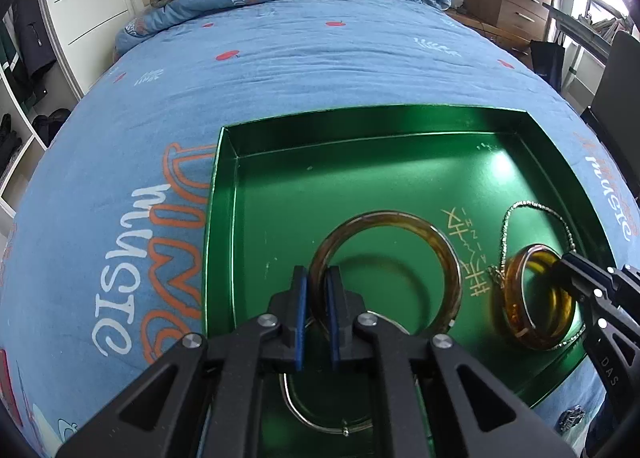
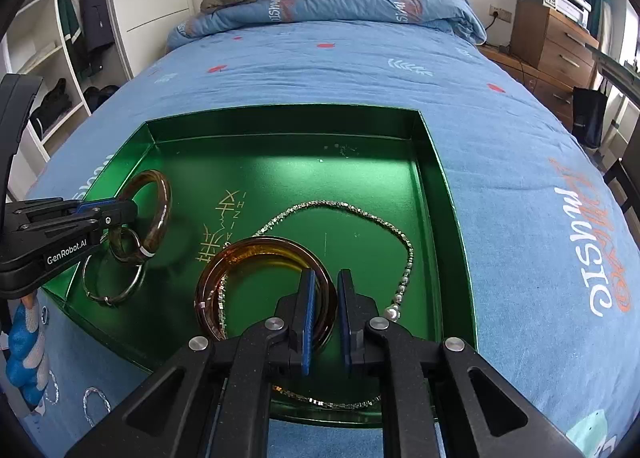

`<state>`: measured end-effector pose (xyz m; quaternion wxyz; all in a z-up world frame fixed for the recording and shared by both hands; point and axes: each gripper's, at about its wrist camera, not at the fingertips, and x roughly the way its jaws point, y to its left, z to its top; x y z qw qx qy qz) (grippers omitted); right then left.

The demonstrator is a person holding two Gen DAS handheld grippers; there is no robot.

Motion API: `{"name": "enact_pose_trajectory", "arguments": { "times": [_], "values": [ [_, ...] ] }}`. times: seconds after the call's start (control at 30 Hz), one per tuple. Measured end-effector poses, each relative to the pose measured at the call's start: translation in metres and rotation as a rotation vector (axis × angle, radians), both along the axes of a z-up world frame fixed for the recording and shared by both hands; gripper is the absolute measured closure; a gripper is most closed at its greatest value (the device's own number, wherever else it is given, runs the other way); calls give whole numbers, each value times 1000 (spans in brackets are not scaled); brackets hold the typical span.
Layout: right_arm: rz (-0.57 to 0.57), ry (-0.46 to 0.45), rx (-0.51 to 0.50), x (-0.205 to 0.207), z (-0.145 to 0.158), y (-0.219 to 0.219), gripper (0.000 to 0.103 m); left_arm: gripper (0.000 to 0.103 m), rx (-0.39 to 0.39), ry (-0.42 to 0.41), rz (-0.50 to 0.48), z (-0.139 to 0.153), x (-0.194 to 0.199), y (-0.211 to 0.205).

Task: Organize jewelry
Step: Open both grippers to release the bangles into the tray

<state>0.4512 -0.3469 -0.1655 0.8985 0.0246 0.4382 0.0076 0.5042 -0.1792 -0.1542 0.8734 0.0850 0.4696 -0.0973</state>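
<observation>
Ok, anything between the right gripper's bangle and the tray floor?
Yes. The chain loops across the tray there and passes under the left side of the bangle that the right gripper holds. Nothing else is visible beneath it.

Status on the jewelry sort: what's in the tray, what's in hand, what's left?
Done: chain necklace and thin metal bangle lie in the green tray. In hand: the left hand-held gripper is clamped on one amber bangle, the right hand-held gripper on a second amber bangle, both over the tray. Left: release both; small pieces remain on the bedspread.
</observation>
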Motion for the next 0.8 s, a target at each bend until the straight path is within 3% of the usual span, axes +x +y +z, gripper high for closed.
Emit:
{"name": "enact_pose_trajectory", "arguments": {
  "times": [0.03, 0.13, 0.27, 0.53, 0.8],
  "values": [
    [-2, 2, 4, -1, 0, -1, 89, 93, 0, 2, 1, 0, 0, 0],
    [-18, -1, 6, -4, 2, -4, 68, 92, -5, 5, -3, 1, -1, 1],
    [-24, -18, 11, -11, 11, -7, 60, 92, -31, 3, -5, 8, -8, 7],
    [-21, -86, 24, -48, 48, -8, 58, 89, -68, -65, -11, 52, -51, 28],
    [-5, -205, 58, -124, 102, -1, 55, 89, -85, -152, 35, 97, -123, 70]
  ]
}}
